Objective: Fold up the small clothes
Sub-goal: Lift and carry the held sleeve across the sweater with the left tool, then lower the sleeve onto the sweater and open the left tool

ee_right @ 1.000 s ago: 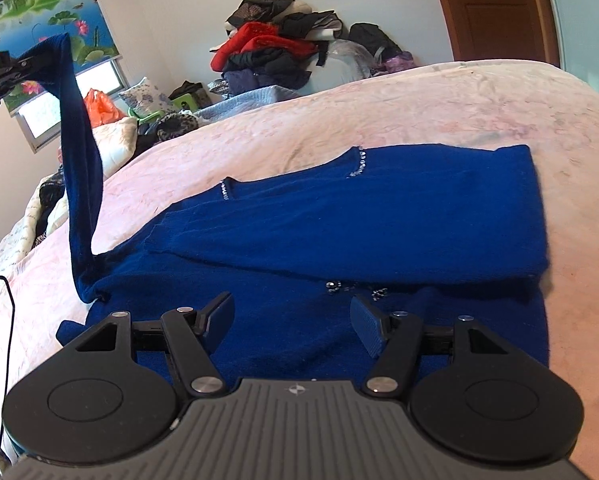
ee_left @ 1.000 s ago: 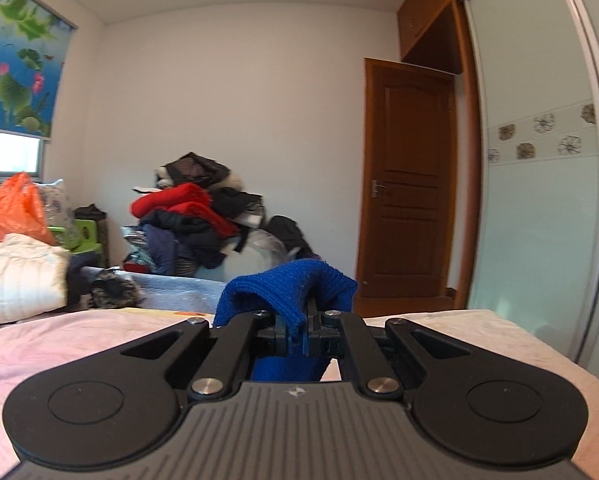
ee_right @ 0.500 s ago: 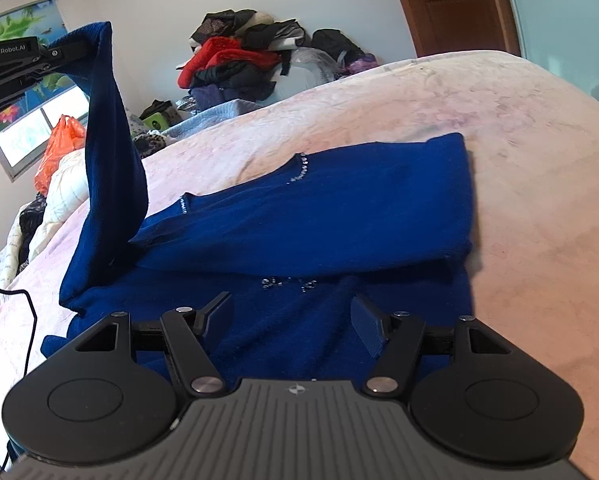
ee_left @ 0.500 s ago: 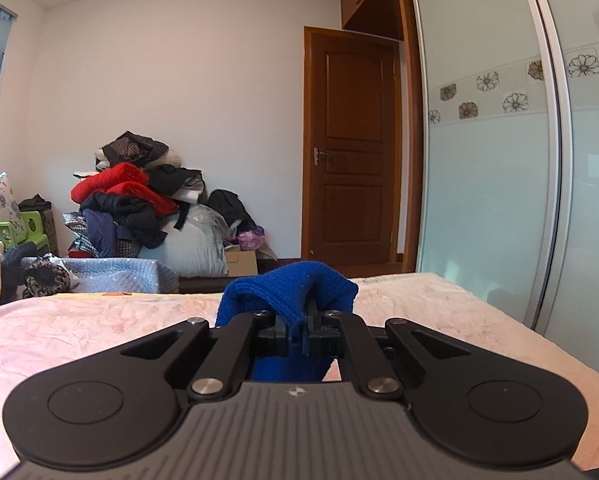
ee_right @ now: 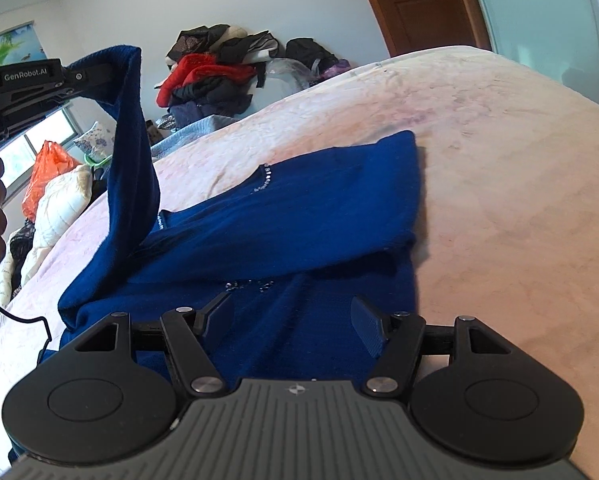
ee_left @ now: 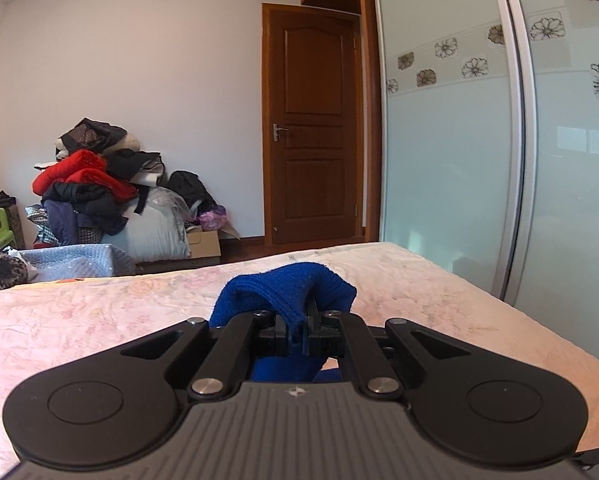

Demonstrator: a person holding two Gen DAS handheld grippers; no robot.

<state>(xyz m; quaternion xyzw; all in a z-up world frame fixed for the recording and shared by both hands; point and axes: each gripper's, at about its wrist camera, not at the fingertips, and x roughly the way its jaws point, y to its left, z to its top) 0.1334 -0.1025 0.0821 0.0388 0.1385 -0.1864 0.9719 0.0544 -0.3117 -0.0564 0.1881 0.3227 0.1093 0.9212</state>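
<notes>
Right wrist view: left tool (ee_right: 95, 80) pinches blue sweater (ee_right: 283, 216) sleeve hanging upright; right tool (ee_right: 293, 320) gapes empty.

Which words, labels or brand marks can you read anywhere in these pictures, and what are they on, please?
"GenRobot.AI": white letters on the side of the black left tool, which grips the blue knitted sweater's sleeve.
Small white emblem on each tool's grey ribbed body: no letters.
No other text.

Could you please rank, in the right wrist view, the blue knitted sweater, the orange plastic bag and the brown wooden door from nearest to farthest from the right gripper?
1. Blue knitted sweater: spread on the bed just beyond the open jaws of the right gripper.
2. Orange plastic bag: far left, by the window.
3. Brown wooden door: top right, past the bed.
</notes>
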